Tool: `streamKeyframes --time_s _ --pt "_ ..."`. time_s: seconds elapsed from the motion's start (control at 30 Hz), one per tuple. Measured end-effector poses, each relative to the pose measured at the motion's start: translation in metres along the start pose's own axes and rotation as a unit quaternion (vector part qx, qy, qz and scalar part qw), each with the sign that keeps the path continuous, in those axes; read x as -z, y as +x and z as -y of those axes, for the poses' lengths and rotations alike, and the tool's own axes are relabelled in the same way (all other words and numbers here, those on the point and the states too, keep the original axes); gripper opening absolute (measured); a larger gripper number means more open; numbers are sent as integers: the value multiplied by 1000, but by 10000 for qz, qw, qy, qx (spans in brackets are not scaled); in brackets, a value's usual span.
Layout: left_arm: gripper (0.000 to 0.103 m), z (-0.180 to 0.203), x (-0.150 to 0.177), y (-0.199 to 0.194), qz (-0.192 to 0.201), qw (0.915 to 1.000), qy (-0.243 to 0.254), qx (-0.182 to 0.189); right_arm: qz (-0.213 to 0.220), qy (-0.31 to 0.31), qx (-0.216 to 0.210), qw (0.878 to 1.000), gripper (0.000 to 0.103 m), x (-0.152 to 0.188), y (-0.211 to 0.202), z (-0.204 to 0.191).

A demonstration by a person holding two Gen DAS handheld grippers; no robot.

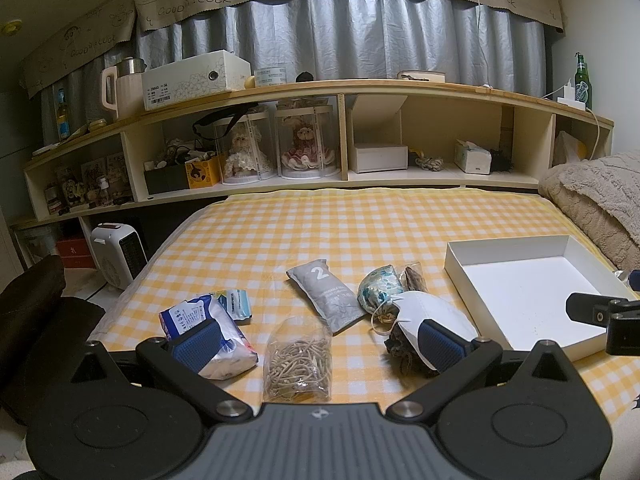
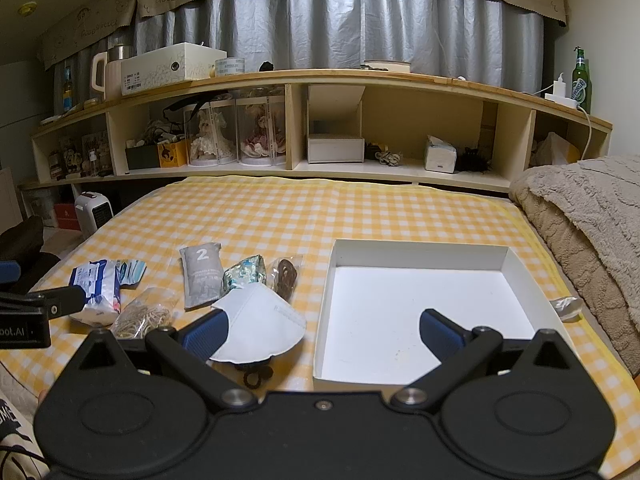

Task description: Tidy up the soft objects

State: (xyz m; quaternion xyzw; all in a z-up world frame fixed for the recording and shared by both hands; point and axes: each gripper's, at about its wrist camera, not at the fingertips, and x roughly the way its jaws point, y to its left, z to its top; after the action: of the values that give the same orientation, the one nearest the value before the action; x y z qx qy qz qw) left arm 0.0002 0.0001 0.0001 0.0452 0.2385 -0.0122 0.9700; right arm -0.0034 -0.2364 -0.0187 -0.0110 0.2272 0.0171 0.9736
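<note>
On the yellow checked bedspread lie a tissue pack (image 1: 208, 330) (image 2: 96, 290), a clear bag of rubber bands (image 1: 299, 360) (image 2: 140, 316), a grey pouch marked 2 (image 1: 326, 292) (image 2: 202, 276), a patterned cloth pouch (image 1: 378, 288) (image 2: 245, 272), a small bag of dark items (image 2: 285, 274) and a white face mask (image 1: 434, 314) (image 2: 260, 328). A white empty box tray (image 1: 516, 344) (image 2: 322, 320) sits to the right. My left gripper (image 1: 320, 344) hangs open above the rubber bands, holding nothing. My right gripper (image 2: 324, 334) is open over the tray's left wall.
A wooden shelf unit (image 2: 296, 80) with dolls in clear cases, boxes and a tissue box runs behind the bed. A beige blanket (image 2: 592, 216) is piled at the right. A small white heater (image 1: 116, 252) stands on the floor at the left.
</note>
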Motion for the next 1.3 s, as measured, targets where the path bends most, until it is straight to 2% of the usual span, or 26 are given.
streamKeyframes --time_s 1.13,1.27,1.3 --pt "103 0 -1 -1 23 10000 -18 17 -10 19 -24 10000 103 -6 -1 2" --pt "103 -1 3 2 137 9998 -138 91 140 109 -268 9995 103 -6 -4 0" --pt "103 -1 1 2 141 9997 -187 81 195 86 -209 9996 103 -5 -3 0"
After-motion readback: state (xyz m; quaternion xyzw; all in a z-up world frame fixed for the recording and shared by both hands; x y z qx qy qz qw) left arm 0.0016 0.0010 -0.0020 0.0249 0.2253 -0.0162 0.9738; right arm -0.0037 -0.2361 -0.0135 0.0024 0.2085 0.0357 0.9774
